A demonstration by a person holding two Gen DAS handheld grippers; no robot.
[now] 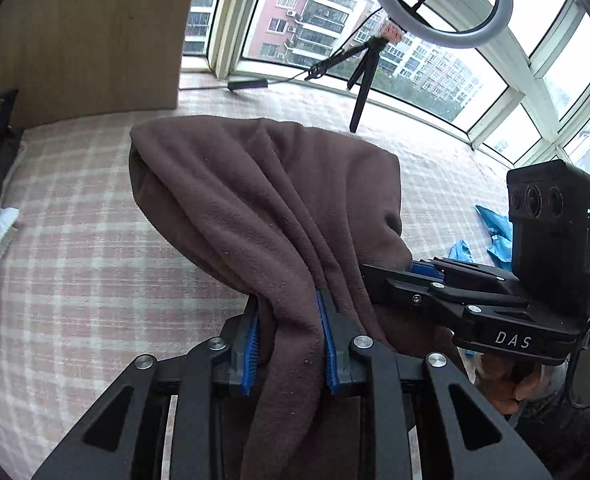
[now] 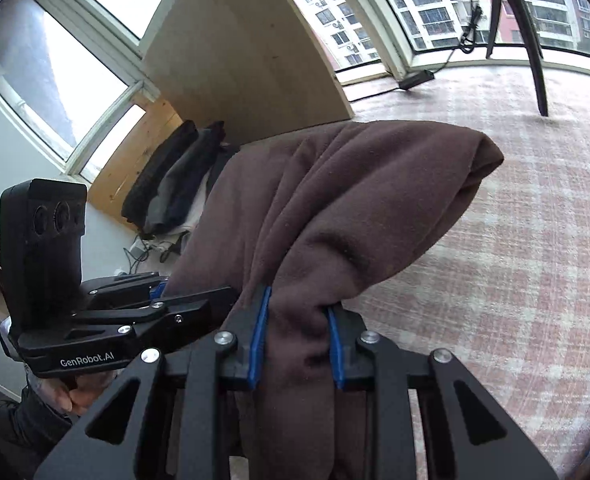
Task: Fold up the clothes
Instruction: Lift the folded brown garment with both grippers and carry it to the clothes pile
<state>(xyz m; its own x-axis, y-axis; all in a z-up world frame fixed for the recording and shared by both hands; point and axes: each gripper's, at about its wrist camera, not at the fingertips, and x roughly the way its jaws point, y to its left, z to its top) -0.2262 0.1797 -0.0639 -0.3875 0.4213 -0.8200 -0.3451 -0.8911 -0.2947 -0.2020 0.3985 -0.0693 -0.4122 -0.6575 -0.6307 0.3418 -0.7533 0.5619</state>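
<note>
Left wrist view: the big pink-and-white plaid bed sheet [image 1: 75, 240] fills most of the frame, and nothing lies flat on it where the claws are working.
Garment: the brown fleece garment [image 1: 263, 200] is bunched up and hanging off the bed between the two claws, draped in loose folds, so no neat fold line shows yet.
Progress: looks to me like the early part, the cloth gathered and held up but not spread out or squared, and which part of the garment each claw holds I can't tell.
Done pile: a stack of dark folded clothes [image 2: 175, 176] sits by the light wooden board [image 2: 247, 64] in the right wrist view, so some pieces seem finished already.
Left to do: my guess is this one needs laying out, folding over, then going on the stack.
Left claw [image 1: 291, 340]: narrow, blue pads pinching a thick rope of the brown fleece.
Right claw [image 2: 299, 340]: same deal, narrow and clamped on another bunch of the fleece, just beside the left one.
Leftovers: crumpled blue cloth [image 1: 495, 236] lies further off on the bed, untouched, maybe next.
</note>
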